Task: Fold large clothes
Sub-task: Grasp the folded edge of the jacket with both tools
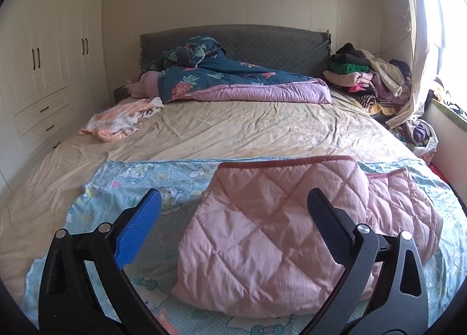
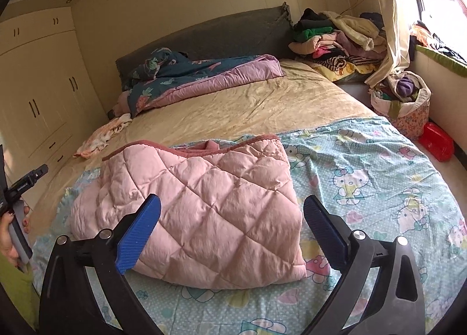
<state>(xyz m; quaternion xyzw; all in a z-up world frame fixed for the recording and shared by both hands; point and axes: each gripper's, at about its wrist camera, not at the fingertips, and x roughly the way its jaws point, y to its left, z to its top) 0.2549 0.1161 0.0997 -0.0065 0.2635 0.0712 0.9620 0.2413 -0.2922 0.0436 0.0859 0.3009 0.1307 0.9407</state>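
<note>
1. The puffy pink quilted jacket (image 2: 201,212) lies folded on the blue cartoon-cat sheet (image 2: 364,189), at the near end of the bed (image 2: 233,113).
2. It sits straight ahead of both grippers, its long side running left to right.
3. The left gripper (image 1: 233,218) and right gripper (image 2: 232,218) hover over it with jaws wide open, holding nothing.
4. The right gripper looks nearer the middle. There is open sheet on the right.

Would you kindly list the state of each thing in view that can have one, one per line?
Left gripper: jaws open, holding nothing.
Right gripper: jaws open, holding nothing.
Pink quilted garment: folded into a bundle, lying on the cartoon sheet.
Cartoon sheet: spread flat, wrinkled.
Teal floral duvet: crumpled by the headboard.
Clothes pile: heaped, unfolded.
Wardrobe doors: closed.
Fabric basket: full of clothes.
</note>
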